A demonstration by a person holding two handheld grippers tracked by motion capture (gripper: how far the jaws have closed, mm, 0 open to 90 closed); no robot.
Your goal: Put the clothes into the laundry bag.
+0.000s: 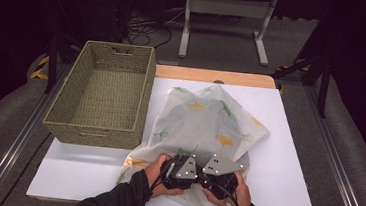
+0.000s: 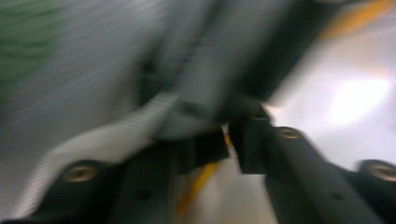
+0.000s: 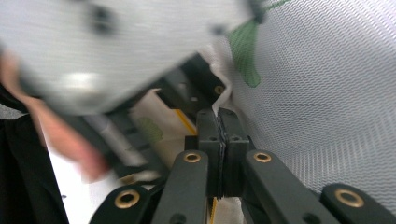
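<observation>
Item: leaf-print cloth (image 1: 209,123), spread on counter (image 1: 286,157), extending ahead of both tongs at its near edge. Right tongs (image 3: 219,135) clenched on cloth hem; left tongs (image 2: 229,140) alongside, narrowly parted, hem between. Basket (image 1: 104,93) left.

Our long black sleeves, our black left gripper (image 1: 184,159) and right gripper (image 1: 218,165), each with a grey three-cornered plate, black cables, brass-coloured rivets on black jaws

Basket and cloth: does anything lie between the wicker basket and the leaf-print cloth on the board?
Nothing; in the high view the leaf-print cloth runs up beside the wicker basket, no object between.
</observation>
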